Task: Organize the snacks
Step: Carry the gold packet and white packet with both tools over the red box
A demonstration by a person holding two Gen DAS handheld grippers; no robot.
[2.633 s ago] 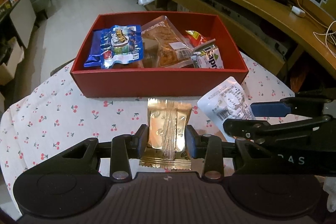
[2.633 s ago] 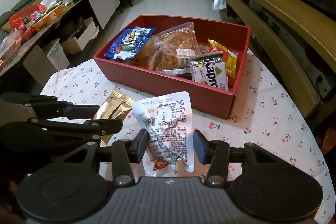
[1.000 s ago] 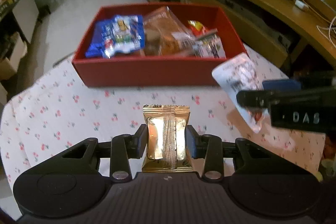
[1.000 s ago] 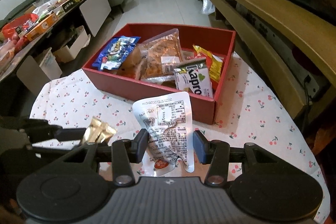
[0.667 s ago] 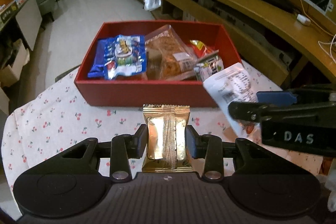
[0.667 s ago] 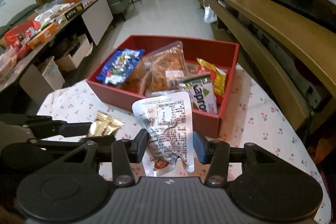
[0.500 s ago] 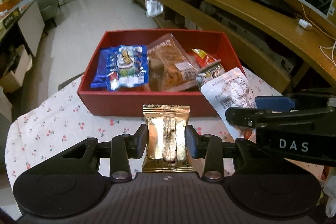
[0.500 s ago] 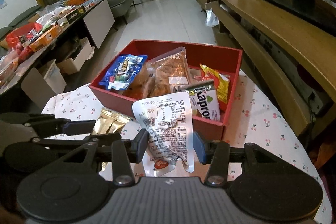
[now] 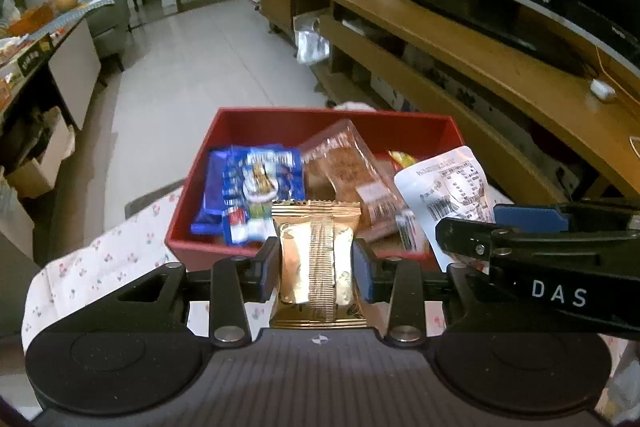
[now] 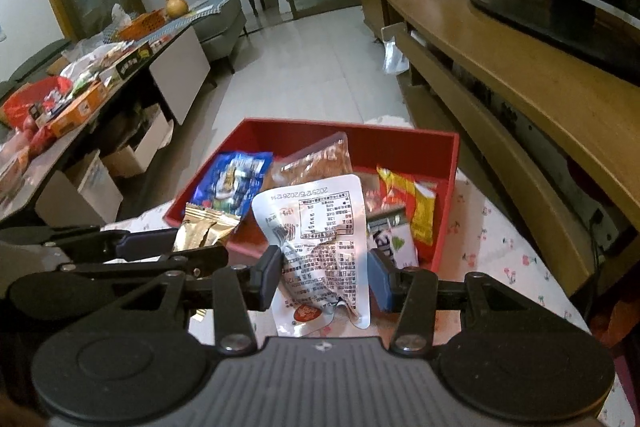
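Left wrist view: the left tongs (image 9: 316,267) clench a gold foil snack packet (image 9: 316,263), held upright just before the red box (image 9: 332,123) of snacks on the cherry-print worktop (image 9: 100,267).

Right wrist view: the right tongs (image 10: 326,273) clench a white printed pouch (image 10: 320,235) in front of the box's near wall, above the worktop.
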